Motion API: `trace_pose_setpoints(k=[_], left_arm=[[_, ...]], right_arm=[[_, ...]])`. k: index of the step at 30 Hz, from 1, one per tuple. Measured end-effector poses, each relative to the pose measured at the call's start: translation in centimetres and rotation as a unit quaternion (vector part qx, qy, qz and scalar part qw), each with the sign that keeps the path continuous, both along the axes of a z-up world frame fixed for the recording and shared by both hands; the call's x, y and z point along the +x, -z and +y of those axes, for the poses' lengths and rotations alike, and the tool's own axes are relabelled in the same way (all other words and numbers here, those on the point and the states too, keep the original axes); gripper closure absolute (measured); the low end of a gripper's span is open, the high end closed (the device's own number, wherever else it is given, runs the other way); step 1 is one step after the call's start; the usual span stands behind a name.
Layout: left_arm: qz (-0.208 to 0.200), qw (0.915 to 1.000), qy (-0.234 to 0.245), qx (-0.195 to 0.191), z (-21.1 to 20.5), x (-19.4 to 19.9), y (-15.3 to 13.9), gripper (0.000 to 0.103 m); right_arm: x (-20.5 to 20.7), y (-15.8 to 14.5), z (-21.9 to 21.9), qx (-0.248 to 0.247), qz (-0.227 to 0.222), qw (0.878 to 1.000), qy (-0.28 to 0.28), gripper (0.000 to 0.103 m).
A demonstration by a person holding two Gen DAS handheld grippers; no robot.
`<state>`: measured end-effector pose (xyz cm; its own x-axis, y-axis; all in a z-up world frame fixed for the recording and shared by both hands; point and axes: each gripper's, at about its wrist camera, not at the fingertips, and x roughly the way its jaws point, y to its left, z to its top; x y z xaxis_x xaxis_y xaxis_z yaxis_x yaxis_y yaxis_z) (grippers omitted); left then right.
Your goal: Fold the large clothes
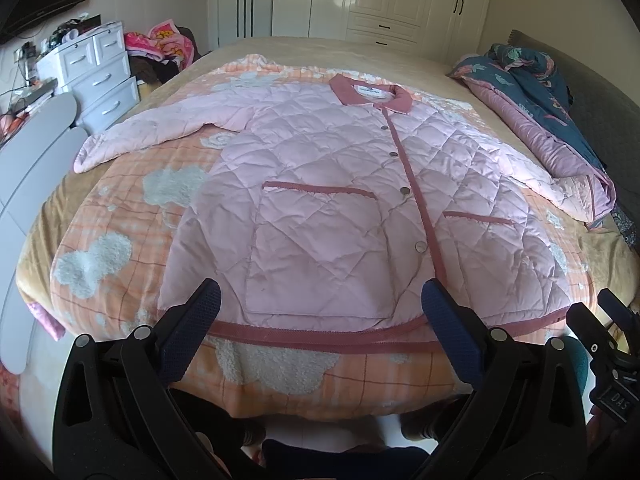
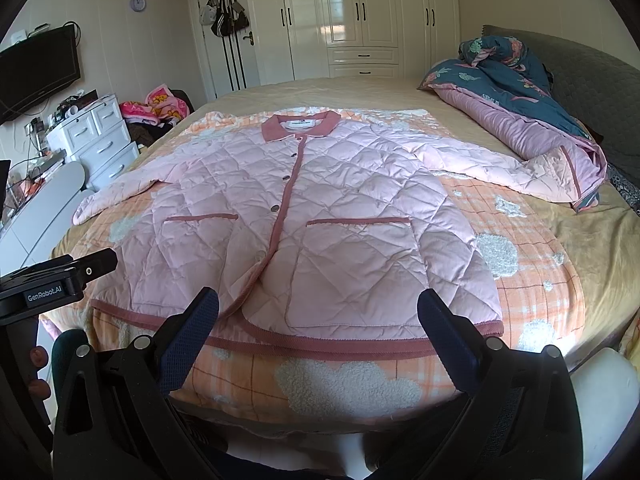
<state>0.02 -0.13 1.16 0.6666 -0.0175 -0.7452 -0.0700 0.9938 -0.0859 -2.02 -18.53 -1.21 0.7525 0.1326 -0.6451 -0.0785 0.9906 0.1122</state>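
Bed (image 1: 360,50): runs ahead of both claws to the white wardrobe (image 2: 360,20) on the far wall. An orange checked blanket with white cloud patches (image 1: 120,236) covers its near half, directly ahead of and below the claws

Bedding: a dark floral quilt with a mauve lining (image 2: 516,92) lies bunched ahead and to the right of the right claw, clear of the work area except where the jacket's right-hand cuff reaches it

Task garment: pink quilted jacket (image 1: 320,184), spread flat on the blanket, front up, buttoned, collar (image 2: 300,126) at the far end, hem (image 1: 320,338) nearest the claws. Both sleeves lie outstretched, one ahead-left, one ahead-right. No fold is visible in body or sleeves

Left claw (image 1: 320,316): jaws wide apart, holding nothing, poised just short of the hem over the left pocket (image 1: 316,248) and the placket

Right claw (image 2: 318,314): jaws wide apart, empty, poised just short of the hem over the right pocket (image 2: 360,264)

Buttons: four visible along the placket, all apparently fastened

Assessment: laying out appears complete; folding not yet begun. Sleeves remain to be brought in and the body folded, by my judgement the whole of the task proper
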Motion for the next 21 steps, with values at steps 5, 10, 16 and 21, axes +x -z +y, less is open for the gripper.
trace_pose_setpoints(k=[5,10,16,21], left_arm=[[0.0,1.0,0.0,0.0,0.0,0.0,0.0,0.009],[0.003,1.0,-0.004,0.005,0.0,0.2,0.0,0.009],[0.003,1.0,0.003,-0.003,-0.7,1.6,0.1,0.009],[-0.003,0.9999,0.013,-0.004,-1.4,2.9,-0.7,0.009]], right_arm=[[0.1,-0.1,0.0,-0.001,0.002,1.0,-0.003,0.004],[0.4,0.1,0.1,0.001,0.008,1.0,-0.005,0.004],[1.5,-0.1,0.2,-0.006,0.015,1.0,-0.006,0.004],[3.0,-0.8,-0.4,-0.005,0.018,1.0,-0.005,0.004]])
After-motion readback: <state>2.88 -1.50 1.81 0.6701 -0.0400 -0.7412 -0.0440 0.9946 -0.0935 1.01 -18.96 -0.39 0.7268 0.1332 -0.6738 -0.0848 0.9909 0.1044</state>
